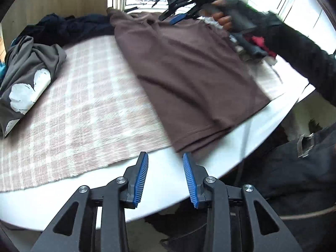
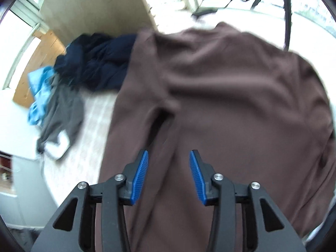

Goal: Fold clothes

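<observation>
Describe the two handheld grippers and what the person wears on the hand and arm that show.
Both the left gripper and the right gripper have black angular linkage arms with round silver pivot bolts and two blue ribbed pads. In the left wrist view, the right hand wears a dark fingerless glove, with a black sleeve behind it.
</observation>
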Demonstrator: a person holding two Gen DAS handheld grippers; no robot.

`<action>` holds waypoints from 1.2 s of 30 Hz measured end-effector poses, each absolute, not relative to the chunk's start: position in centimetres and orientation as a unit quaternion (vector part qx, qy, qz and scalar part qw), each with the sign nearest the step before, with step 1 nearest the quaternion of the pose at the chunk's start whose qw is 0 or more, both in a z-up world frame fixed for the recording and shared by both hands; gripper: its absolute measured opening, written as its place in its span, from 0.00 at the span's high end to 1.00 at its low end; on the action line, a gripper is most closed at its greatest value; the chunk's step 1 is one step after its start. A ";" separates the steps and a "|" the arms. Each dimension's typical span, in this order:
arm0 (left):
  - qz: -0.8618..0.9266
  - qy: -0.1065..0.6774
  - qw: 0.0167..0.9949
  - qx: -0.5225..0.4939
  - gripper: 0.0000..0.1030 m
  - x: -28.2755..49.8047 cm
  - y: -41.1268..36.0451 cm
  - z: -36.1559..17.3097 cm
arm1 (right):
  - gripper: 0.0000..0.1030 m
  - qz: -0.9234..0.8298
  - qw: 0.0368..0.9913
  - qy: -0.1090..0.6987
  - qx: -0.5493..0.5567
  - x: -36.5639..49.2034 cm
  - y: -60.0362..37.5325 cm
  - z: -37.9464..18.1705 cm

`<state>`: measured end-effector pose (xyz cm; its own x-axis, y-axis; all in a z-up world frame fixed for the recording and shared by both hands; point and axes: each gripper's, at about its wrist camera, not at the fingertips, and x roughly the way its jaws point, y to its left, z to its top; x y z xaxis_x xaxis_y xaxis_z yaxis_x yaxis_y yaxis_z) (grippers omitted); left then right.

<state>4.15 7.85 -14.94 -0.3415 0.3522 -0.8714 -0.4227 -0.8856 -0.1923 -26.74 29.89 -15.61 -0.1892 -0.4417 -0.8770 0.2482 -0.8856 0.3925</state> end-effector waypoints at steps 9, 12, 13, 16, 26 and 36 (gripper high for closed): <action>0.799 0.085 0.281 -0.525 0.69 3.0 10.4 -18.0 | 0.60 -0.749 0.234 -0.050 0.618 -24.9 25.9 -17.8; 0.802 0.077 0.276 -0.524 0.68 2.9 10.2 -18.0 | 0.60 -0.747 0.234 -0.049 0.621 -24.7 26.1 -18.0; 0.802 0.077 0.276 -0.523 0.68 2.9 10.2 -18.1 | 0.60 -0.746 0.233 -0.052 0.622 -24.7 26.2 -18.1; 0.802 0.076 0.282 -0.521 0.73 2.9 10.5 -18.0 | 0.60 -0.743 0.231 -0.061 0.626 -24.8 26.2 -18.6; 0.811 0.028 0.312 -0.495 0.96 3.1 10.4 -17.8 | 0.59 -0.725 0.234 -0.095 0.640 -25.3 25.8 -19.7; 0.822 0.045 0.306 -0.478 0.98 4.9 10.3 -16.4 | 0.90 -0.741 0.225 -0.076 0.628 -25.0 25.4 -19.4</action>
<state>4.95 10.25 -16.36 -0.3557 0.4608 -0.8131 -0.5464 -0.8084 -0.2191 -24.98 25.37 -19.39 -0.1108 -0.4295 -0.8963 0.2391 -0.8868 0.3954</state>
